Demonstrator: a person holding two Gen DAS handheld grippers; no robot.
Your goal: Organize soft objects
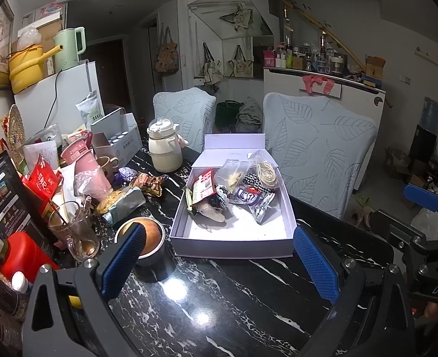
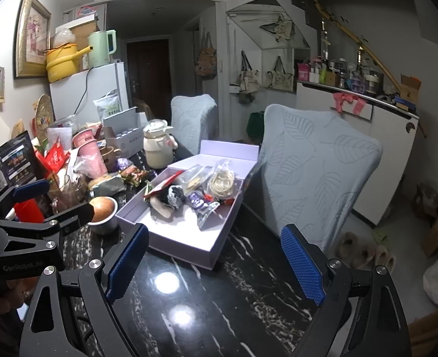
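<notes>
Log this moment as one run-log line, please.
left gripper: open, empty | right gripper: open, empty | open box: packets and soft items inside | black marble table: loose snack packets left of box

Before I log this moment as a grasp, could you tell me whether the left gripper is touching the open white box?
Apart. The left wrist view shows the left gripper open, with bare black table between its fingers and the white box.

My right gripper (image 2: 216, 263) wide open with nothing in it, over the shiny black table (image 2: 219, 306), white box (image 2: 189, 245) just ahead with bags and soft things at its far end, my left gripper (image 2: 61, 199) by a metal cup (image 2: 103, 211), two leafy chairs (image 2: 317, 172) behind
</notes>
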